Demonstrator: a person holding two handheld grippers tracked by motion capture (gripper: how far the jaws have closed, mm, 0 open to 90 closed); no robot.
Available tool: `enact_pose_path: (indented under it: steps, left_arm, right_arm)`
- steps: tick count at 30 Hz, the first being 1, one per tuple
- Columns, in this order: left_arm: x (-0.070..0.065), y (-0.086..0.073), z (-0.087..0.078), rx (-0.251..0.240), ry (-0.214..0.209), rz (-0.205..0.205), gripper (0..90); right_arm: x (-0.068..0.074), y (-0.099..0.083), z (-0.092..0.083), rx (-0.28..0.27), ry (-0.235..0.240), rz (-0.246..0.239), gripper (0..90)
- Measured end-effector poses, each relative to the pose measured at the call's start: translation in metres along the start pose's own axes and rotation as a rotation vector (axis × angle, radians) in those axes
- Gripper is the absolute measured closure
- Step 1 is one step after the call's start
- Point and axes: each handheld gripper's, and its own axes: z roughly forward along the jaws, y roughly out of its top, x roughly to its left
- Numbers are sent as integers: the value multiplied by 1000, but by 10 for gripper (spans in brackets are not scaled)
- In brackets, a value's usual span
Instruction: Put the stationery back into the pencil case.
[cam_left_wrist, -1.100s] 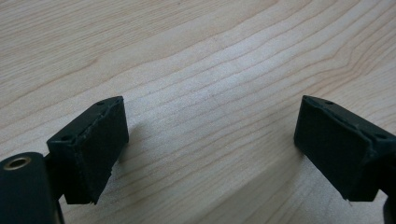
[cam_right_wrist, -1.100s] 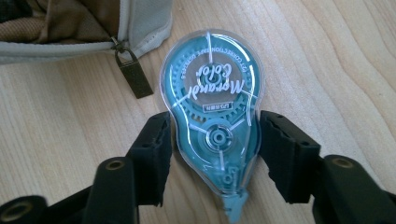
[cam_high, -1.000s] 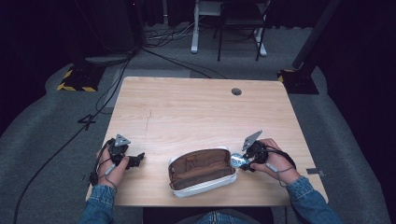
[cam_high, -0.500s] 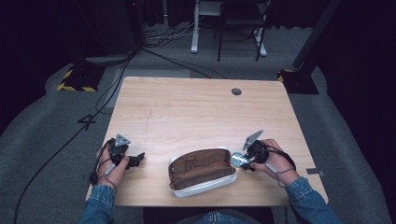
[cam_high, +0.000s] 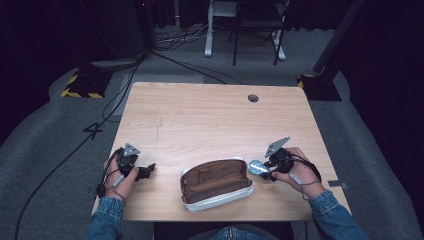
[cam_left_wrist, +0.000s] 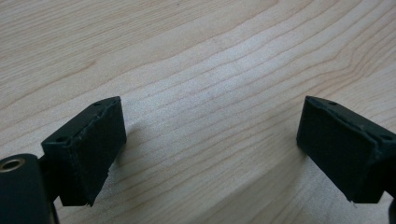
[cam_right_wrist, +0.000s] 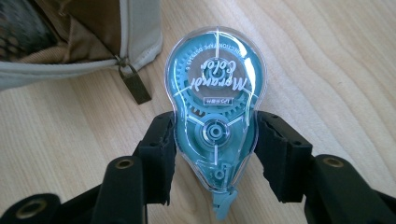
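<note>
A light wooden table (cam_high: 210, 117) carries 1 open pencil case (cam_high: 216, 183).

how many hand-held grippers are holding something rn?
1. The right hand-held gripper clamps the blue correction tape dispenser beside the open pencil case. The left hand-held gripper is open over bare table.

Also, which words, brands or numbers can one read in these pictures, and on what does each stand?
"Morandi Color": script lettering, seen upside down, on the clear blue correction tape dispenser clamped in the right gripper.
Small arc of print above it on the dispenser: too small to read surely.
Tiny label under the script: unreadable.
Open pencil case, table: no text seen.
</note>
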Motion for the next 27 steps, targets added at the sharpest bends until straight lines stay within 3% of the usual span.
enact_pose_path:
  steps: [19, 27]
  left_arm:
    - [-1, 1, 2, 4, -3, -6, 70]
    - [0, 2, 2, 8, -2, -2, 67]
  right_arm:
    - [5, 2, -37, -99, -17, 33, 499]
    - [11, 6, -50, -142, -29, 16, 499]
